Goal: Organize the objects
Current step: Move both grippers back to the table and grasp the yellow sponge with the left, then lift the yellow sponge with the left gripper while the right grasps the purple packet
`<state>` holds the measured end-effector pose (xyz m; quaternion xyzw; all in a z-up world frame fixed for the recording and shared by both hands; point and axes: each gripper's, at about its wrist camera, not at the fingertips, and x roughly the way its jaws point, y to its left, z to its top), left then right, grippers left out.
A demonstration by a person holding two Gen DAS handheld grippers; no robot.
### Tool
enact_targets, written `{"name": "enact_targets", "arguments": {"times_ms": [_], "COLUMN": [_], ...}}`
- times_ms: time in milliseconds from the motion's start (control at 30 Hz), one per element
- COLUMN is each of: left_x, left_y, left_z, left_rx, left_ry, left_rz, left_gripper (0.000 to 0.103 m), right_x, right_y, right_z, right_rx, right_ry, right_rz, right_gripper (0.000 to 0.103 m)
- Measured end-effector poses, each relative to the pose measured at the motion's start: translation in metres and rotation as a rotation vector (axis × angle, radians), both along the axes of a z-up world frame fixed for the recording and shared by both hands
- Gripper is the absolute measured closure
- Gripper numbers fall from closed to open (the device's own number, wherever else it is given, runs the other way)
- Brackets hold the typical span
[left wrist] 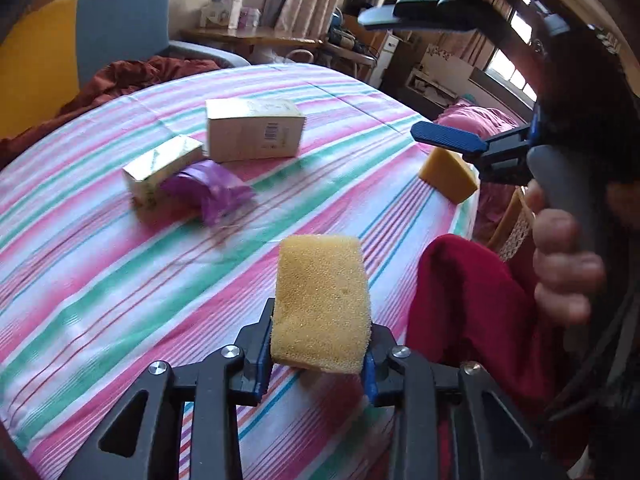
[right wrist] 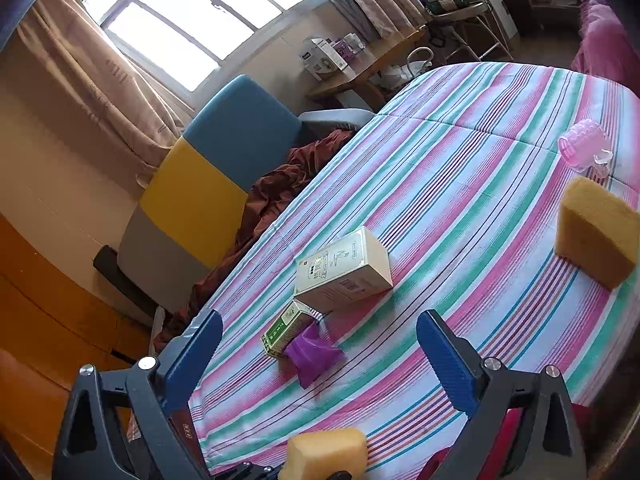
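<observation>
Two yellow sponges are showing: the left gripper [left wrist: 320,364] is squeezing one sponge [left wrist: 320,304], light and soft, by its lower end at bottom centre, while the right gripper [right wrist: 320,360] is hanging with fingers apart and empty

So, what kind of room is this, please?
Probably a bedroom at home: a striped bedsheet covers a wide bed, curtains hang beside a window, and an armchair stands close by.

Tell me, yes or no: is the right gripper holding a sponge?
No: in the right wrist view the right gripper stands wide open with only the striped cloth between its fingers; the left gripper holds a yellow sponge.
</observation>
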<state>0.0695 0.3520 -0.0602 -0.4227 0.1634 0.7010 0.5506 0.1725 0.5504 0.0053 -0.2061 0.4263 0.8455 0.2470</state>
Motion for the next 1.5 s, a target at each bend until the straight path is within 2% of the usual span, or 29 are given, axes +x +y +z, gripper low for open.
{"name": "enact_targets", "arguments": {"times_ms": [67,200,367,433,467,533,600,833,900,967,1033,1067,1133,1500], "left_x": [-0.003,-0.017,-0.020,-0.024,-0.026,-0.028,-0.028,-0.030,-0.031,-0.032,-0.033,-0.034,-0.036,-0.032], "left_y": [-0.019,-0.060,-0.098,-0.108,-0.110,-0.112,-0.111,-0.115,-0.117,-0.117,-0.117,-0.116,-0.113,-0.114], "left_z": [0.003,-0.001,0.000,-0.001,-0.001,-0.003,-0.004,-0.007,-0.008,-0.010,-0.013,-0.015,-0.020,-0.017], "left_rx": [0.000,-0.006,-0.005,0.001,0.005,0.013,0.020,0.044,0.049,0.047,0.045,0.042,0.035,0.030], "left_ry": [0.030,0.038,0.089,0.078,0.070,0.057,0.052,0.032,0.024,0.018,0.008,0.000,-0.014,0.002], "left_rz": [0.030,0.120,0.193,0.213,0.221,0.228,0.229,0.235,0.235,0.236,0.239,0.240,0.242,0.239], "left_gripper": [0.069,0.069,0.069,0.069,0.069,0.069,0.069,0.069,0.068,0.068,0.068,0.068,0.068,0.068], "right_x": [-0.007,-0.025,-0.052,-0.064,-0.071,-0.081,-0.094,-0.145,-0.157,-0.163,-0.165,-0.165,-0.165,-0.169], "right_y": [-0.004,-0.015,-0.036,-0.043,-0.047,-0.053,-0.058,-0.045,-0.040,-0.037,-0.035,-0.037,-0.041,-0.058], "right_z": [0.000,-0.002,-0.013,-0.022,-0.027,-0.034,-0.037,-0.049,-0.058,-0.071,-0.083,-0.079,-0.077,-0.080], "right_rx": [0.021,0.061,0.109,0.109,0.109,0.108,0.129,0.220,0.225,0.248,0.253,0.283,0.270,0.329], "right_ry": [-0.032,-0.117,-0.259,-0.328,-0.366,-0.413,-0.466,-0.588,-0.605,-0.617,-0.653,-0.646,-0.612,-0.645], "right_rz": [0.028,0.103,0.211,0.264,0.293,0.342,0.380,0.405,0.415,0.414,0.424,0.438,0.477,0.544], "right_gripper": [0.005,0.005,0.005,0.007,0.009,0.021,0.026,0.027,0.027,0.034,0.065,0.065,0.067,0.067]}}
